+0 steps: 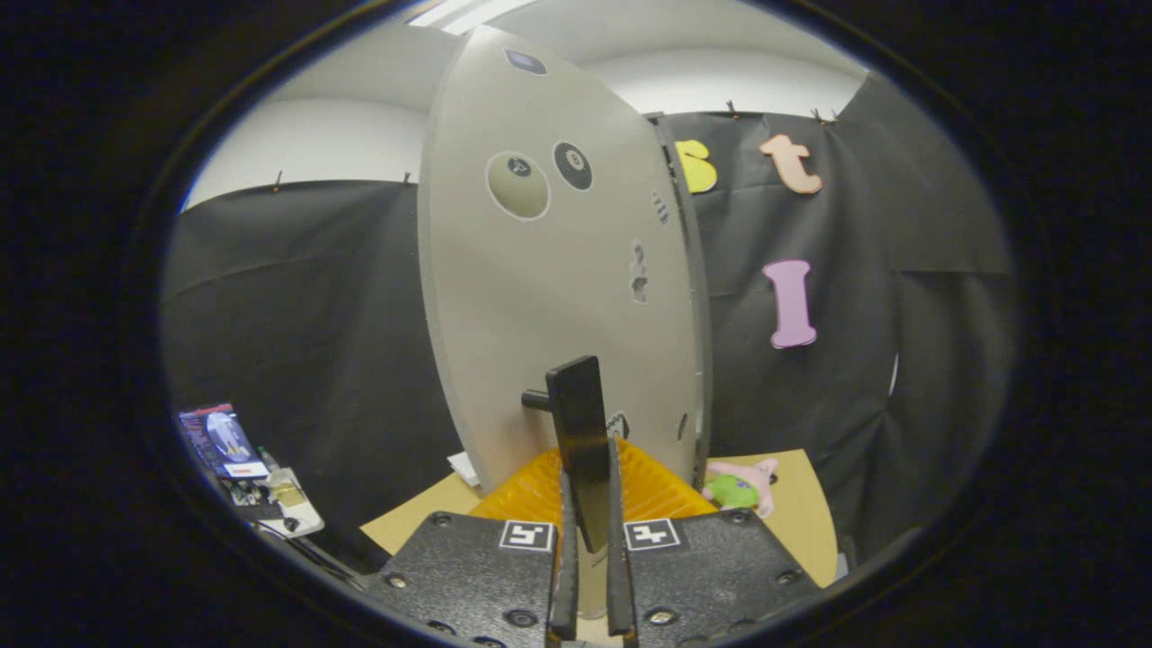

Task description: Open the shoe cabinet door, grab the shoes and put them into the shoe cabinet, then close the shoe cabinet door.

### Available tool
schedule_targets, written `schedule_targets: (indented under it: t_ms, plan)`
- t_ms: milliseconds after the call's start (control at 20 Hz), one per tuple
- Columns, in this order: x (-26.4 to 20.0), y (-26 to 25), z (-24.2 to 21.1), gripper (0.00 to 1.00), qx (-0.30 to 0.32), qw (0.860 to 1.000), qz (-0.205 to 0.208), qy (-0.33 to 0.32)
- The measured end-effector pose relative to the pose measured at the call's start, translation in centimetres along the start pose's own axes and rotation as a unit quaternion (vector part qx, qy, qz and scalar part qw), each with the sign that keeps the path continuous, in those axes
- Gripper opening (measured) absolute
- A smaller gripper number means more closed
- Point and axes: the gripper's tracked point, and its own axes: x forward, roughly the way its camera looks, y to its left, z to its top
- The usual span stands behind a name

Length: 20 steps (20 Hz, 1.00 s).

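Observation:
A tall pale grey shoe cabinet door (pixel 549 297) with round stickers stands right ahead of me. Its black bar handle (pixel 580 423) sticks out on a short peg and runs down between my fingers. My gripper (pixel 589 499) is shut on this handle, with both black fingers (pixel 565 540) pressed against its sides. The door's right edge (pixel 697 360) stands slightly off the cabinet body. An orange ribbed thing (pixel 540 490) lies low behind the fingers, at the door's foot; I cannot tell whether it is a shoe.
The cabinet stands on a tan tabletop (pixel 792 513). A pink and green plush toy (pixel 742 486) lies on it to the right of the door. A small table with a screen and clutter (pixel 243 468) is off to the left.

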Motion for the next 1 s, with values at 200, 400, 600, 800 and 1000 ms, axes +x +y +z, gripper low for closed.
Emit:
schedule_targets:
  t_ms: [200,400,600,800,1000]
  plan:
    - [-2.1,-7.3,0.6,0.14,-0.036,0.991,-0.127,-0.017]
    - [-2.6,-7.9,-0.7,0.14,0.041,0.995,-0.094,-0.011]
    - [-4.3,-8.8,0.0,0.26,0.024,0.992,-0.123,-0.02]
    - [-6.6,-8.4,-0.5,0.44,0.026,0.989,-0.147,-0.022]
    - [-8.7,-6.8,-1.8,0.91,0.031,0.984,-0.174,-0.014]
